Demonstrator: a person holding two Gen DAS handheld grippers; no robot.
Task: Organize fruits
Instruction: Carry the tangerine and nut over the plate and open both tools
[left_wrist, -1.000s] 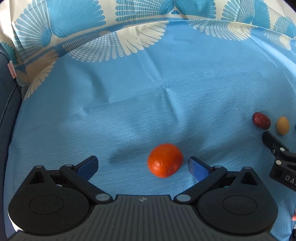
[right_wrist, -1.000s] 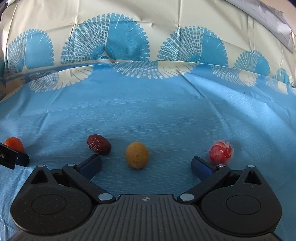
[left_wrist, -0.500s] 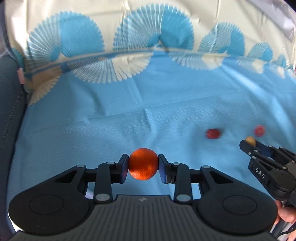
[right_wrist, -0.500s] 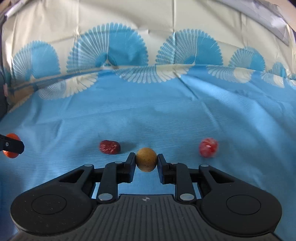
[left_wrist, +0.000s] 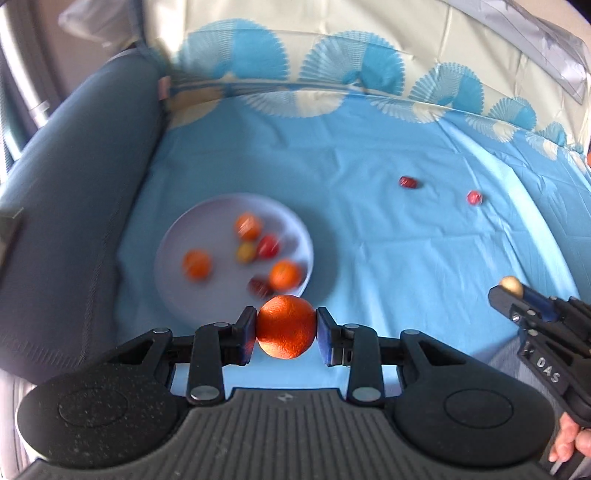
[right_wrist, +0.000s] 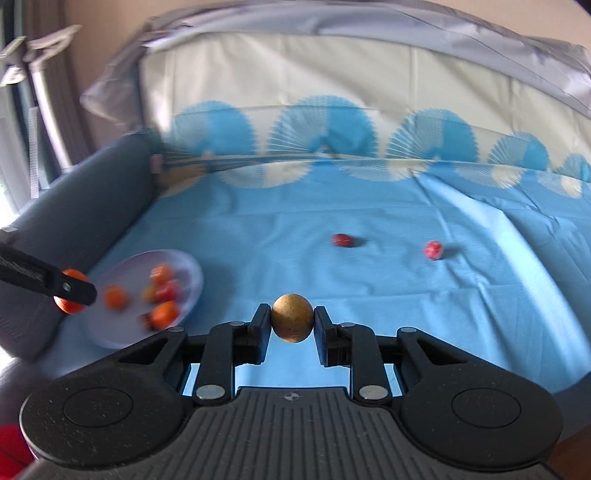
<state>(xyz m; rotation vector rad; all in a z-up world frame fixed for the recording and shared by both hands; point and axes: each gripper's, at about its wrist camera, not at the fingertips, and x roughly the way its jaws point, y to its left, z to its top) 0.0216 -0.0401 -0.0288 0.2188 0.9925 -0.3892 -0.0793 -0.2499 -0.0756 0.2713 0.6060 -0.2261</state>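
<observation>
Both fruits are leaving the blue cloth: I'm carrying a round orange tangerine (left_wrist: 286, 326) in the left gripper (left_wrist: 286, 328) and a tan round fruit (right_wrist: 292, 322) in the right gripper (right_wrist: 291, 323), nearing the pale round plate (left_wrist: 177, 254), ready to drop.

1. A blue cloth (left_wrist: 388, 236) with pale fan patterns along its far edge covers the supporting surface.
2. A pale round plate (left_wrist: 177, 291) lies on the cloth's left part.
3. A dark red fruit (left_wrist: 408, 182) and a wrapped red fruit (left_wrist: 474, 197) lie well apart from the plate.
</observation>
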